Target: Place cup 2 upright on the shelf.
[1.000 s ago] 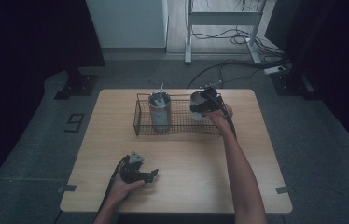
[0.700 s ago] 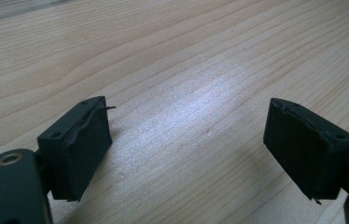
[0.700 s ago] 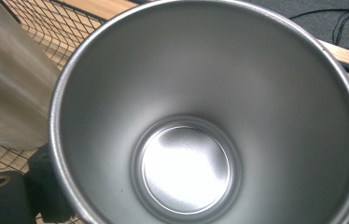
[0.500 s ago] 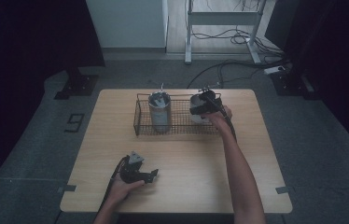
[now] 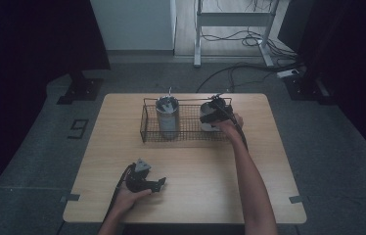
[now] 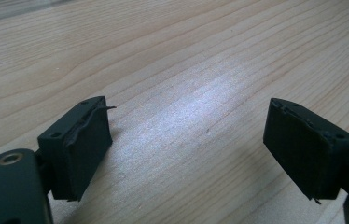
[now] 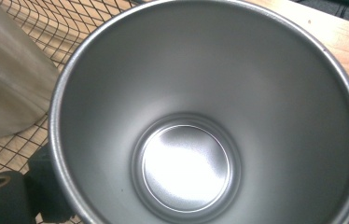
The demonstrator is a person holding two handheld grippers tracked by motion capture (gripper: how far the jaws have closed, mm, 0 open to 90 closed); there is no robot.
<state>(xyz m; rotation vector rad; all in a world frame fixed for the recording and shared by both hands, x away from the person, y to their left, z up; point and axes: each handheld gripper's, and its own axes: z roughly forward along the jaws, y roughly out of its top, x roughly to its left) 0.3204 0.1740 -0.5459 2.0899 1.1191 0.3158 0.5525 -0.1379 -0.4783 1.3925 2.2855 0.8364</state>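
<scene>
Two steel cups, one wire basket (image 5: 143,123), two grippers counted. Against the earlier frame: right gripper (image 5: 214,111) shifted slightly toward the near side of the basket, left gripper (image 5: 155,184) unchanged on the worktop (image 5: 205,171). Left cup (image 5: 167,119) upright in the basket. Right cup (image 5: 205,121) at the basket's right end, seemingly clamped from outside by the right gripper. Right gripper view alone looks into that cup's empty interior. Left gripper view alone confirms jaws apart, nothing between, over bare wood.

High view above the table (image 5: 269,161) looking down, tool views close-up (one on bare wood, one into a cup (image 7: 186,168))
</scene>
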